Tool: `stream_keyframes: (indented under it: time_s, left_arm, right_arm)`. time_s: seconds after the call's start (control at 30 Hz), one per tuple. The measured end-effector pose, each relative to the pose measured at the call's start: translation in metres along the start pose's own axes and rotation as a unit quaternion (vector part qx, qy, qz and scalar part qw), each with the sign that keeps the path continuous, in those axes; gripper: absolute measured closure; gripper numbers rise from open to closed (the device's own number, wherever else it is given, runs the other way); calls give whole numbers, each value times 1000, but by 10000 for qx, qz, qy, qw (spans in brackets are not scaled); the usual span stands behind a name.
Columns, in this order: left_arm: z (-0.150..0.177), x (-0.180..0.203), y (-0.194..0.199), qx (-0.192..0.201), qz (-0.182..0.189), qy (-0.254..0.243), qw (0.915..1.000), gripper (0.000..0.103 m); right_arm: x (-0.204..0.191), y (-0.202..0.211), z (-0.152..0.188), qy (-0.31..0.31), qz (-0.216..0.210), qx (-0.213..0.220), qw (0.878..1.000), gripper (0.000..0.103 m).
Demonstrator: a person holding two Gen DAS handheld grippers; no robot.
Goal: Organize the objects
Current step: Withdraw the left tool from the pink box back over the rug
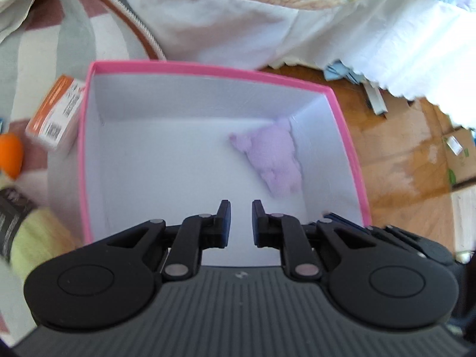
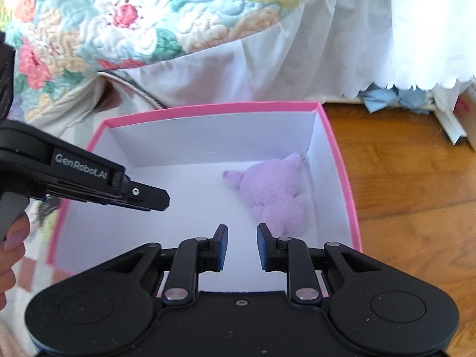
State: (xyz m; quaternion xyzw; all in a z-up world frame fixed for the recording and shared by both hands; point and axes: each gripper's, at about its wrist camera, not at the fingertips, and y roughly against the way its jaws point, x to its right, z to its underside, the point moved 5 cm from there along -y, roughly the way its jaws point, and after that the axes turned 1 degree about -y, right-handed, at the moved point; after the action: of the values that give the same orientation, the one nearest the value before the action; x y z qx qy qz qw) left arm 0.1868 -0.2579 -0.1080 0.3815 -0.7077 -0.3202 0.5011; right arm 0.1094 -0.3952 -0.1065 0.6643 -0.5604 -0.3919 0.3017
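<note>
The box [image 2: 339,160], pink outside and white inside, sits open on the floor against the bed, and in its far right corner lies one purple plush toy [image 2: 276,193], the only thing we can see in it. Our left gripper [image 1: 240,221] and right gripper [image 2: 241,247] both hang over the near edge of the box, each with its jaws drawn in to a narrow gap and nothing between them; in the right wrist view the left gripper shows side-on at the left, and a few fingers [image 2: 12,238] of the hand on its handle are cut off by the edge. The near wall of the box is hidden behind both grippers, so we cannot tell what lies just under them. Left of the box, in the blurred left wrist view, we count one small orange and white carton [image 1: 56,113] leaning against the box's outer wall, one orange thing [image 1: 10,154] cut off by the frame, and one pale yellow-green soft thing with a dark label [image 1: 35,238]; what these last two are we cannot make out. Behind the box hang a flowered quilt [image 2: 119,17] and a white bed skirt [image 2: 297,59], with a brown zippered edge [image 1: 125,20] beside them. To the right is bare wood floor [image 2: 401,178], with flattened cardboard [image 1: 410,148] farther off and blue cloth [image 2: 386,98] under the skirt.
</note>
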Motion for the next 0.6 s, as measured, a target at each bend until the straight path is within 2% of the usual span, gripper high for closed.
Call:
stream_keyframes:
  time_s: [0.07, 0.17, 0.37, 0.47, 0.6]
  left_arm:
    - [8, 1, 18, -42, 75, -34, 10000, 88]
    - [21, 5, 46, 88, -270, -318, 9991, 88]
    - [44, 3, 90, 249, -471, -499, 9973, 83]
    - [54, -1, 104, 319, -642, -647, 9953, 83]
    - [66, -10, 114, 304, -634, -573, 9959, 83]
  right_arm:
    - [-3, 8, 3, -119, -41, -60, 9999, 73]
    - [-13, 24, 10, -37, -38, 18, 10000, 72]
    - [-39, 59, 18, 245, -93, 211, 9994, 58]
    - [-53, 71, 23, 466, -382, 206, 9980, 58]
    - [-64, 80, 29, 541, -259, 232, 9979, 58]
